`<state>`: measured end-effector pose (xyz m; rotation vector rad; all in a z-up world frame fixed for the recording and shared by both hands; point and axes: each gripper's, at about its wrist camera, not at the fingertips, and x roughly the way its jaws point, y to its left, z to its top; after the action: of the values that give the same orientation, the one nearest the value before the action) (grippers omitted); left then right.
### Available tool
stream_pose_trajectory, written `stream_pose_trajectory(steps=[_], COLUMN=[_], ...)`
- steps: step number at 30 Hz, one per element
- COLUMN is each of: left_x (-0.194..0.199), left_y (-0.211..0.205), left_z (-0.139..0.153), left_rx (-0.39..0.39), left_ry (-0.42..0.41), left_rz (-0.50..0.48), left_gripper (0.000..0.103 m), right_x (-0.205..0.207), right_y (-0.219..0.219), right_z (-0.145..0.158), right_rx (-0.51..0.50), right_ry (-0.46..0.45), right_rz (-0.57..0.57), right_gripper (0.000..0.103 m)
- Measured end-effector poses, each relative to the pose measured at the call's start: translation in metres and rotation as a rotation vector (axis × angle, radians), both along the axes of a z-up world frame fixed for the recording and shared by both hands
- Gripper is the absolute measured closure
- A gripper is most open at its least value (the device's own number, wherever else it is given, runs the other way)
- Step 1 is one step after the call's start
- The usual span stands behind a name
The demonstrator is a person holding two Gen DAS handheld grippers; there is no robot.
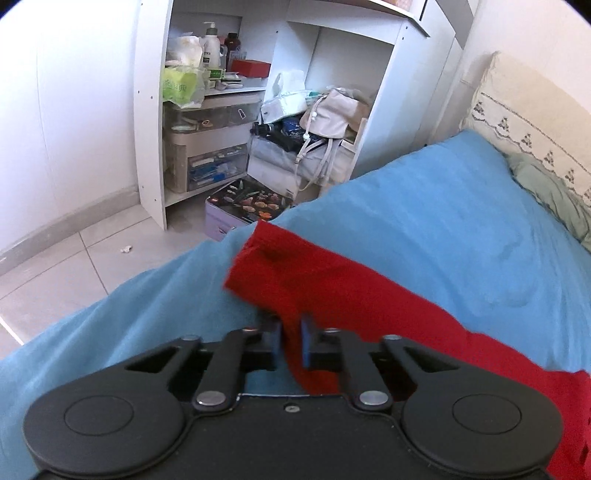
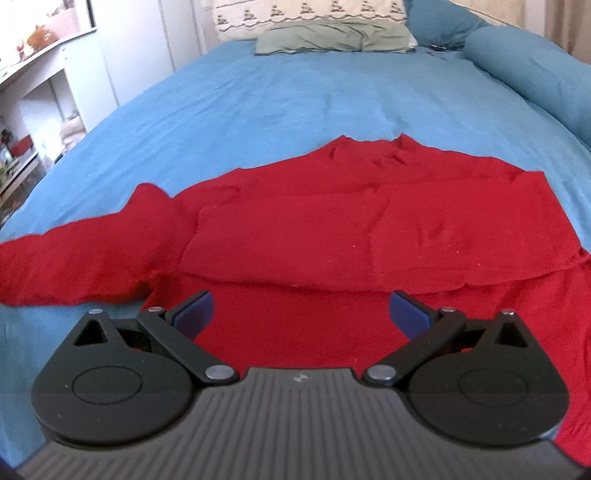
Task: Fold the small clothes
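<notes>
A red long-sleeved garment point(image 2: 332, 229) lies spread on the blue bed sheet point(image 2: 277, 96), with one sleeve folded across its body and the other sleeve point(image 2: 81, 262) stretched out to the left. In the left wrist view that sleeve point(image 1: 332, 280) runs toward the bed's edge, and my left gripper point(image 1: 291, 332) is shut on its red fabric a little behind the cuff. My right gripper point(image 2: 301, 314) stands open just above the garment's near part, with red cloth under the gap and nothing pinched between its blue pads point(image 2: 195, 308).
The bed's left edge drops to a tiled floor point(image 1: 74, 266). A white shelf unit point(image 1: 221, 110) full of boxes, bottles and bags stands beyond it. Pillows point(image 2: 325, 26) lie at the head of the bed, and a rolled blue duvet point(image 2: 535, 70) at the right.
</notes>
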<state>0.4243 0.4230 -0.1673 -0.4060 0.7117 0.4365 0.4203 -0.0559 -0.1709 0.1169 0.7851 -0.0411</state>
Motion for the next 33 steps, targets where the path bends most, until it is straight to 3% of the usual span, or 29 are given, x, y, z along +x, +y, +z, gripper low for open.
stream_pose_trajectory(steps=[5,8,15,19,22,25,28,33], left_x=[0.001,-0.002,-0.009,-0.007,-0.002,0.006,0.015,0.022], left_y=[-0.016,-0.04,-0.155,-0.246,-0.317,-0.384,-0.442,-0.515], left_z=[0.022,0.052,0.148,0.175,0.172,0.151,0.116,0.057], left_rx=[0.058,0.086,0.187,0.175,0.143,0.1,0.067,0.094], left_ry=[-0.043,-0.108,-0.283,-0.324,-0.334,-0.299,-0.225,-0.082], left_rz=[-0.025,-0.07,-0.347,-0.525,-0.626,-0.697,-0.764,-0.84], left_gripper=[0.096,0.096,0.096,0.096,0.096,0.096,0.096,0.096], right_x=[-0.001,-0.003,-0.009,-0.017,-0.025,-0.031,-0.034,-0.035], right_y=[-0.013,-0.025,-0.067,-0.097,-0.124,-0.155,-0.185,-0.222], right_z=[0.004,0.008,0.026,0.045,0.058,0.066,0.065,0.051], right_rx=[0.021,0.029,0.04,0.037,0.04,0.076,0.124,0.12], right_ry=[-0.019,-0.039,-0.064,-0.094,-0.111,-0.12,-0.107,-0.105], right_rz=[-0.034,-0.045,-0.053,-0.041,-0.041,-0.061,-0.057,-0.017], right_gripper=[0.0,0.0,0.0,0.0,0.0,0.0,0.0,0.0])
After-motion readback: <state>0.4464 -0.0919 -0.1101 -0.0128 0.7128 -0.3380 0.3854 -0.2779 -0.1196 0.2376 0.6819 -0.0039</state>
